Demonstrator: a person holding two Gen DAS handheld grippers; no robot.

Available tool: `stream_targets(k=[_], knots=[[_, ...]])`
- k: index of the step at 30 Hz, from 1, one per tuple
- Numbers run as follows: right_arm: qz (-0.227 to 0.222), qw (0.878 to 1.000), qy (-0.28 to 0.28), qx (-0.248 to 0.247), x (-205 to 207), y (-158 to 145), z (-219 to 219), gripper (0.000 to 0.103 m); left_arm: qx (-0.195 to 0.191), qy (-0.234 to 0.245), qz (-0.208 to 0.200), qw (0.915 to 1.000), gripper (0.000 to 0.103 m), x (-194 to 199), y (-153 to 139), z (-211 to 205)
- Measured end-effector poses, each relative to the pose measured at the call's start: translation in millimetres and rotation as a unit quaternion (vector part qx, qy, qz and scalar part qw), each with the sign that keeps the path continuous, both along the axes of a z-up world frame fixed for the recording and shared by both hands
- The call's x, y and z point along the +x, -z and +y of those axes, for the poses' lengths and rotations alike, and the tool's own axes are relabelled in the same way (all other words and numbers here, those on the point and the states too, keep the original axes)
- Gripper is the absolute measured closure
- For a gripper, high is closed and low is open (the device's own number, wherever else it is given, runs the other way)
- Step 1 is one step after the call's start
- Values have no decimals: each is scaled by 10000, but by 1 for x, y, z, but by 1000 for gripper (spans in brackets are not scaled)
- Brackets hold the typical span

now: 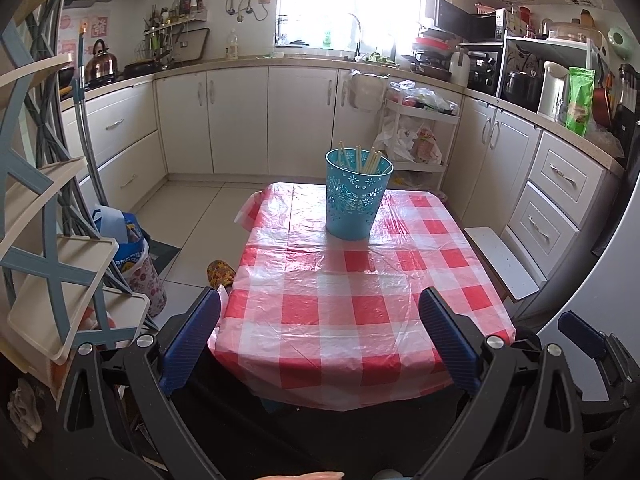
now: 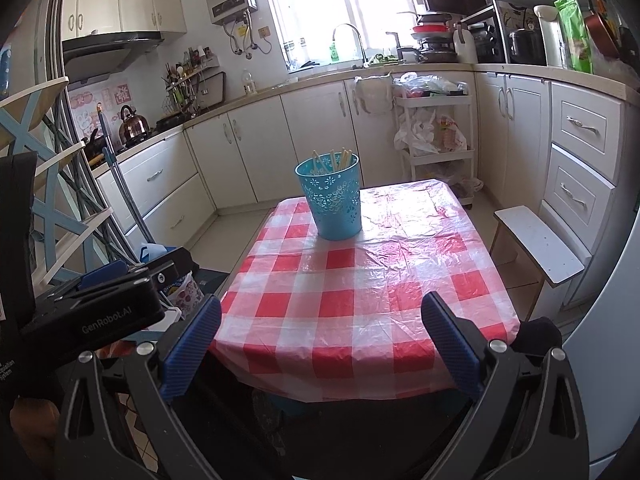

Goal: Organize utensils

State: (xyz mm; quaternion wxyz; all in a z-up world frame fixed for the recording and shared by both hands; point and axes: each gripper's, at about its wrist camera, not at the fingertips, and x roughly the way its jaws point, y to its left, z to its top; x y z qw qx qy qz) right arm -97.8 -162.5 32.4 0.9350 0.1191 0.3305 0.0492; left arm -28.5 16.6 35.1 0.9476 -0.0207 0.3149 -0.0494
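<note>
A blue perforated holder (image 1: 355, 196) stands upright at the far end of the table with the red and white checked cloth (image 1: 360, 304). Several pale chopsticks (image 1: 370, 160) stick out of it. The holder also shows in the right wrist view (image 2: 332, 200), with the chopsticks (image 2: 334, 160) inside and the cloth (image 2: 360, 300) under it. My left gripper (image 1: 320, 300) is open and empty, held at the table's near edge. My right gripper (image 2: 320, 304) is open and empty, also at the near edge. The right gripper's side shows at the lower right of the left wrist view (image 1: 592, 344).
A white stool (image 2: 540, 244) stands right of the table. A white trolley (image 2: 436, 140) with bags is behind it. A blue and cream rack (image 1: 48, 240) is at the left, with bags (image 1: 132, 256) and a mop handle (image 1: 86, 128) beside it. Cabinets line the walls.
</note>
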Motion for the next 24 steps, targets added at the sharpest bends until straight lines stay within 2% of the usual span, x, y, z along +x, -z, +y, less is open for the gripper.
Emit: stream_targets(k=[24], knots=[[91,9999,-60,-7,-1,5,3,7,0,11,12,10000,8,-2,0,-2]])
